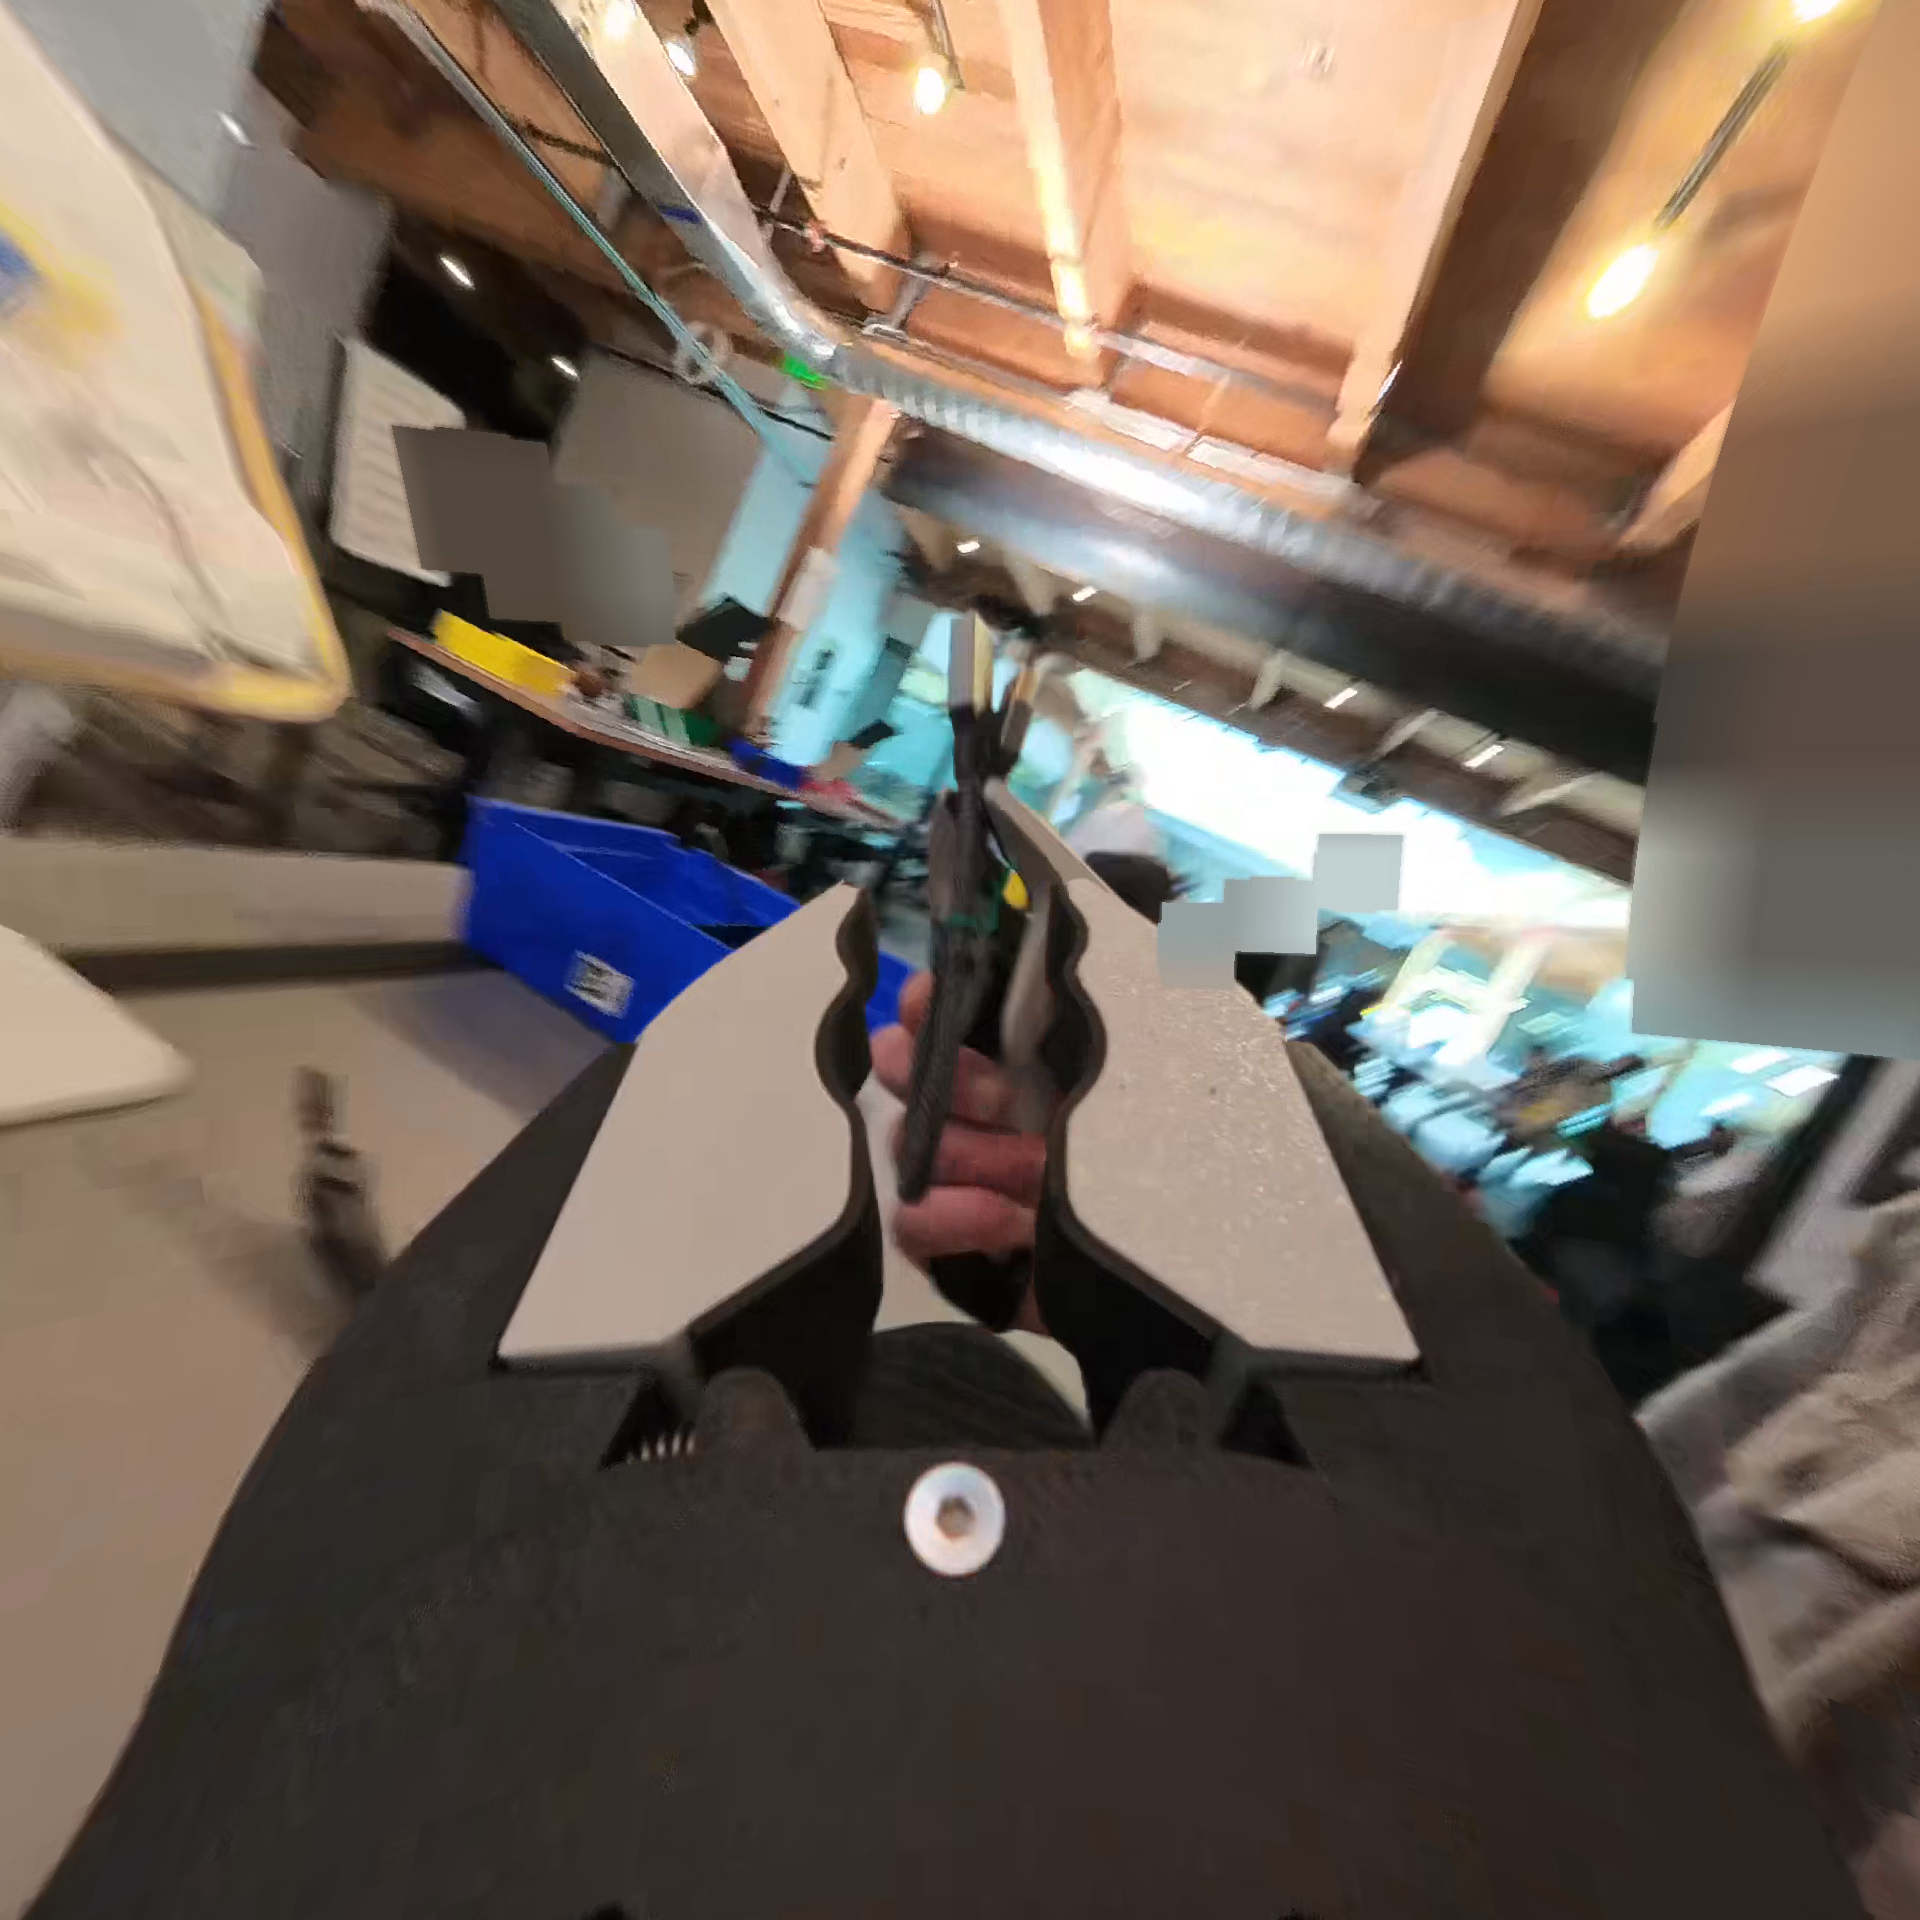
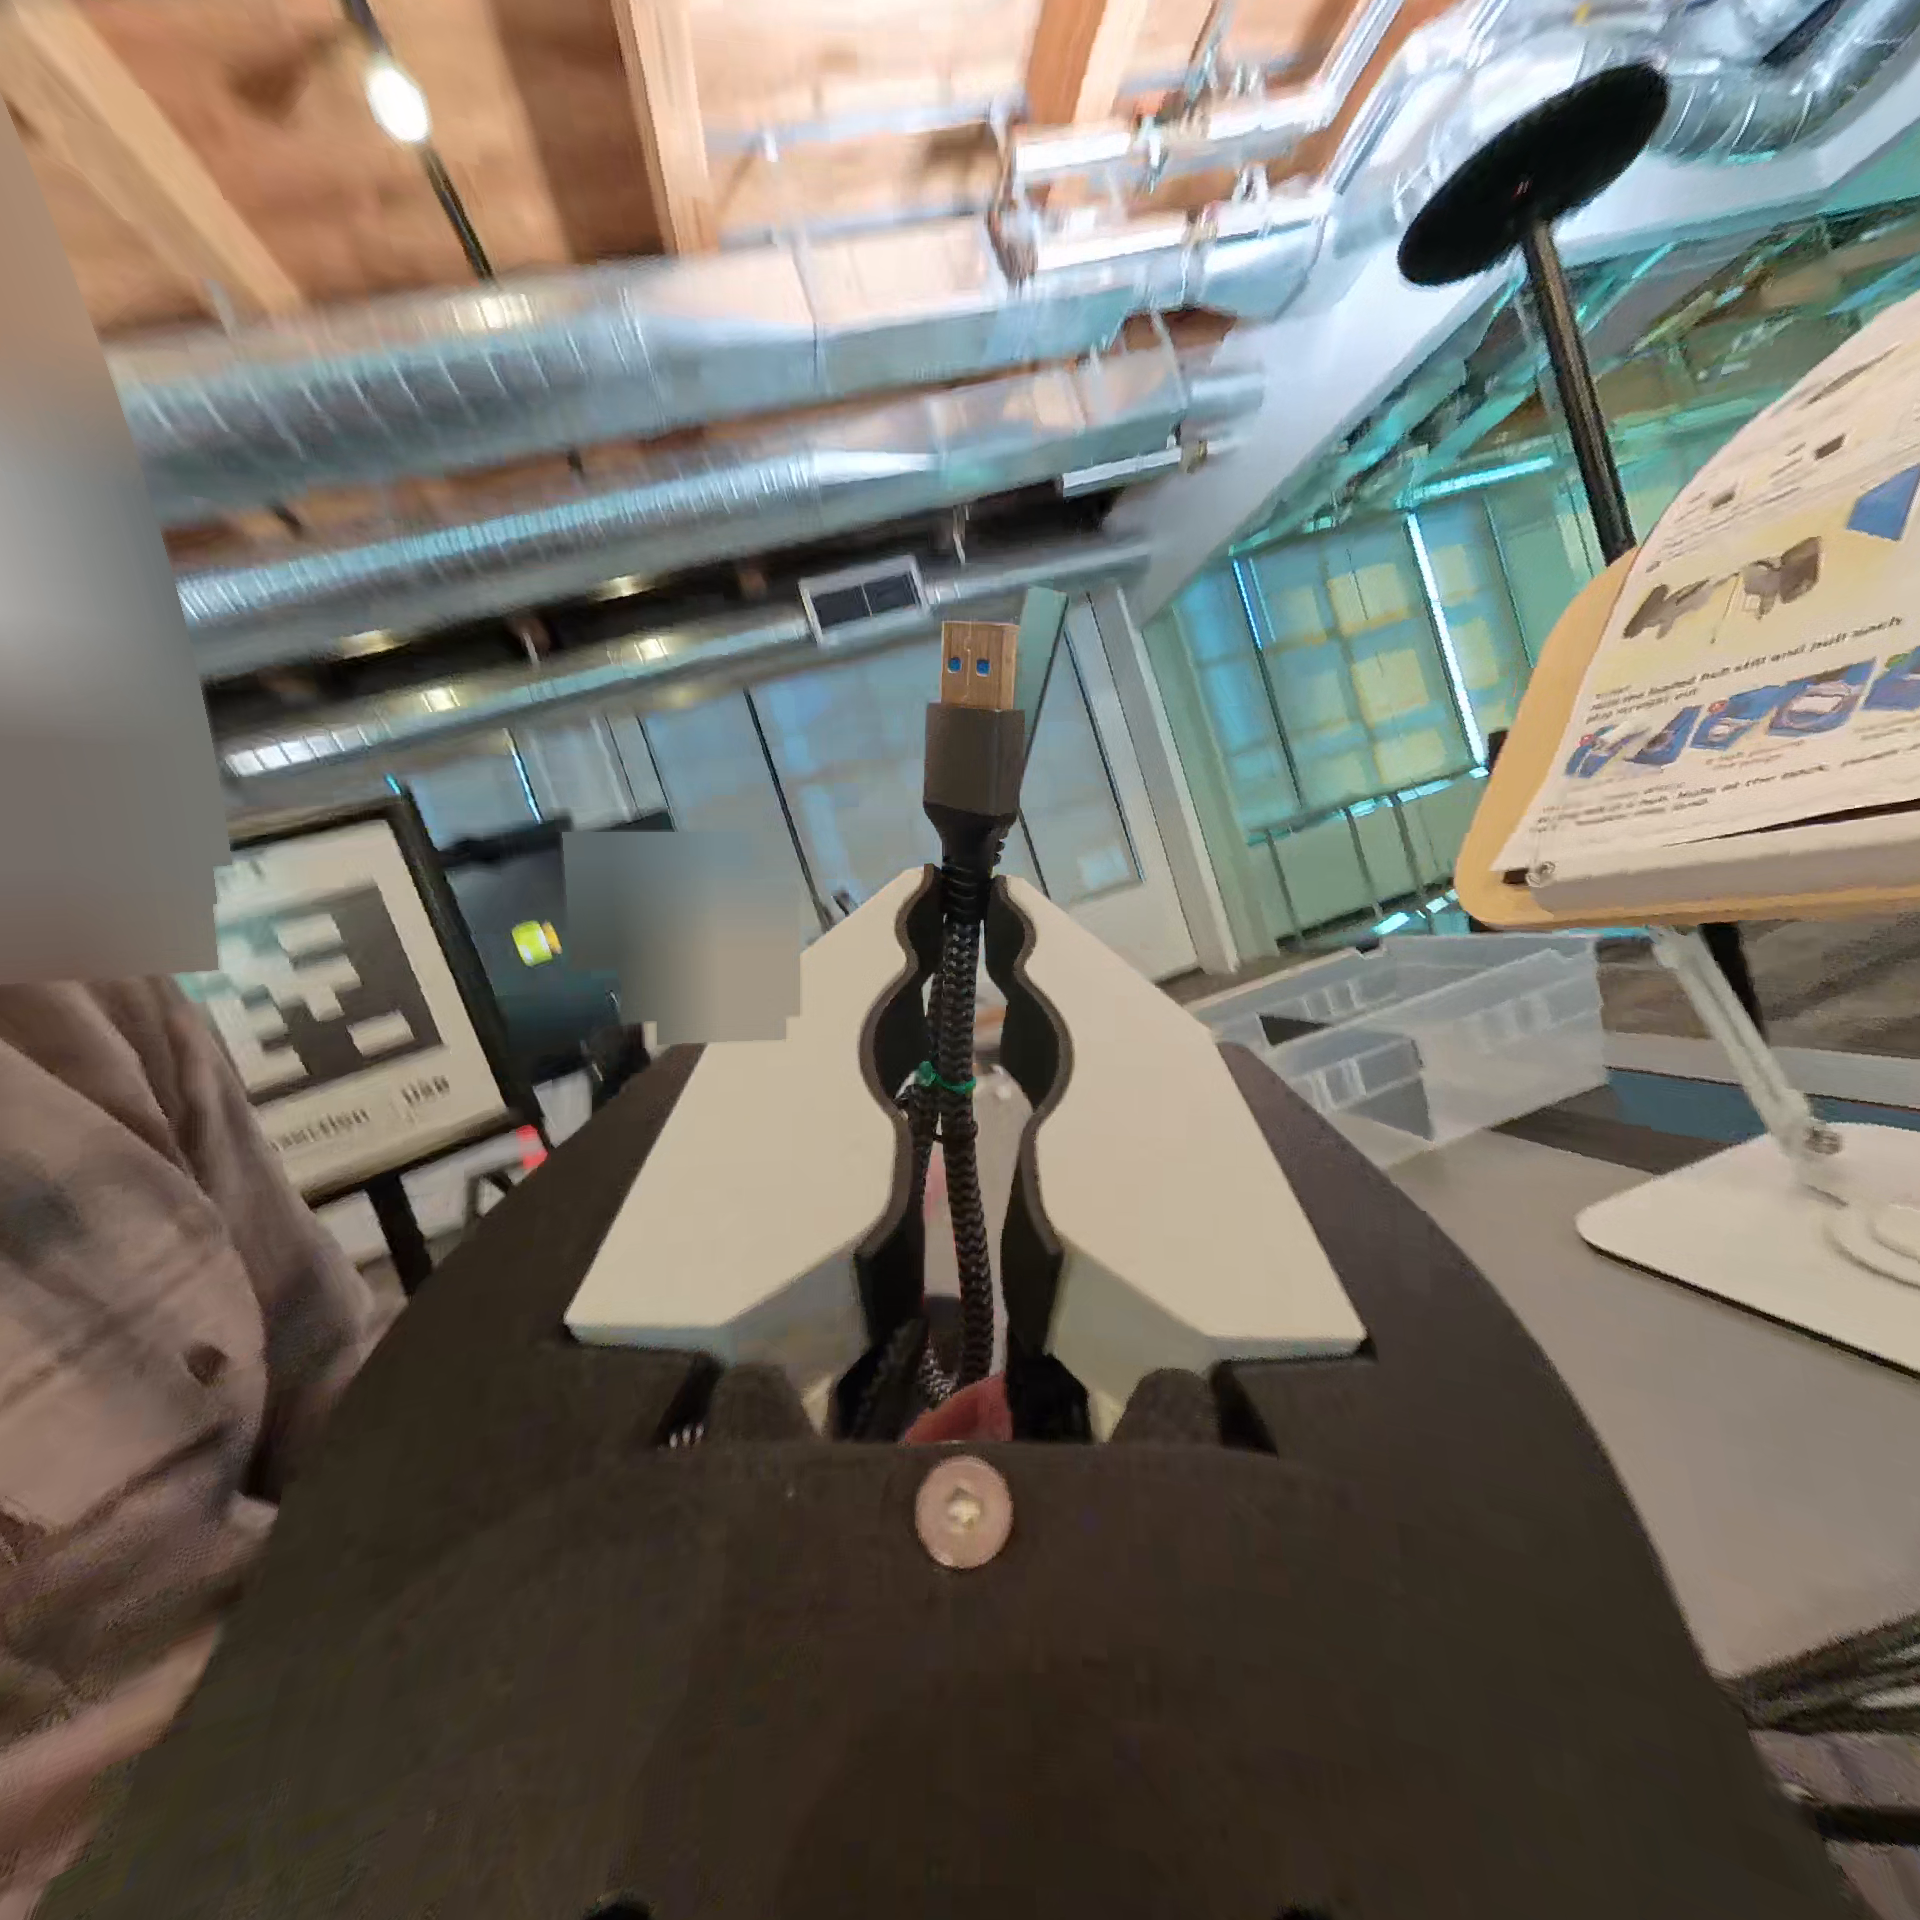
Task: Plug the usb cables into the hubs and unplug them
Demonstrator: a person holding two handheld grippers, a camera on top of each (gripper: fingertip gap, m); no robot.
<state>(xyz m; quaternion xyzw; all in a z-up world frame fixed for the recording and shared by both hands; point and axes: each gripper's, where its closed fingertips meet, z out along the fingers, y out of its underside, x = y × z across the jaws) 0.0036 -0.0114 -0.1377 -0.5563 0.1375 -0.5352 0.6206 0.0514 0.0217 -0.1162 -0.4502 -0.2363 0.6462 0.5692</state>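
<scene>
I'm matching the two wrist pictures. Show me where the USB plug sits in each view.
Left wrist view: USB plug at centre, blurred, above the left tool.
Right wrist view: centre, sticking up past the right tool.
Shared landmark: paper stand, upper left there, right edge here.

Bright ceiling lamps, motion blur, fisheye-warped edges.

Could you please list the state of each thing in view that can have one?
Right hand-held gripper: shut on the cable, pointing upward.
Cable: black, braided, clamped just below its plug, unplugged.
Plug: bare, sticking out past the fingertips, in no hub.
Left hand-held gripper: jaws apart, holding nothing as far as shows.
Blue bin: open-topped.
Clear bin: open-topped.
Hubs: none in view.
</scene>
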